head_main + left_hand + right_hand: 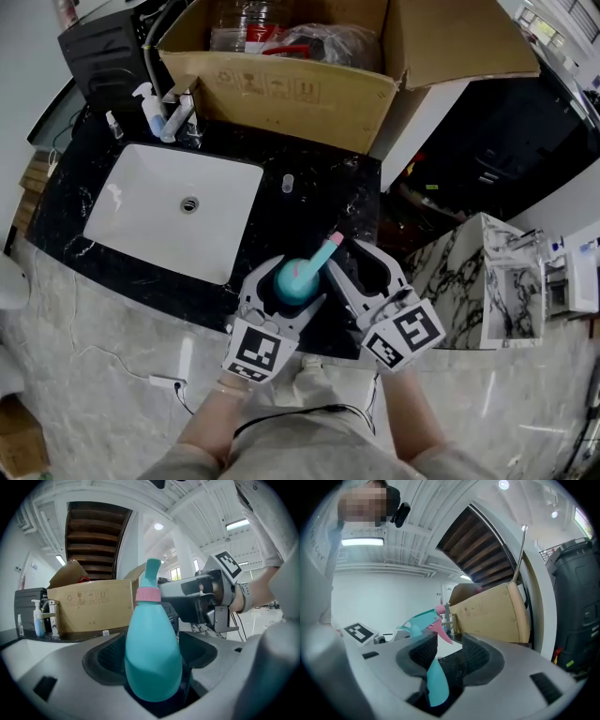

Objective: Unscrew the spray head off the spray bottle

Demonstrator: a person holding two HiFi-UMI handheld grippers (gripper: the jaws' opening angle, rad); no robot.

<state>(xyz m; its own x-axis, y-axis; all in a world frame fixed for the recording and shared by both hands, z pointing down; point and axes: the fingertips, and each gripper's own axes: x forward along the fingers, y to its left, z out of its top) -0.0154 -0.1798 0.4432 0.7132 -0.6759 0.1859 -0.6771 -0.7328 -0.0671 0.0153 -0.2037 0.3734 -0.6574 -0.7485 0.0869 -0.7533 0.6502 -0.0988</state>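
A teal spray bottle (289, 285) stands upright in my left gripper (286, 292), whose jaws are shut on its body (152, 653). A pink collar (147, 594) rings the neck. The teal spray head (324, 253), with its pink nozzle and trigger (442, 631), sits on top. My right gripper (361, 259) comes in level from the right. In the right gripper view the spray head (419, 620) runs lengthwise between the jaws of the right gripper (447, 656). Its near end (436, 686) lies against the left pad, with a gap to the right pad.
Below is a black stone counter (323, 197) with a white sink (112, 202) at left. A faucet (183, 117) and pump bottle (150, 108) stand behind it. A large open cardboard box (291, 94) fills the back. A small white cap (288, 183) lies on the counter.
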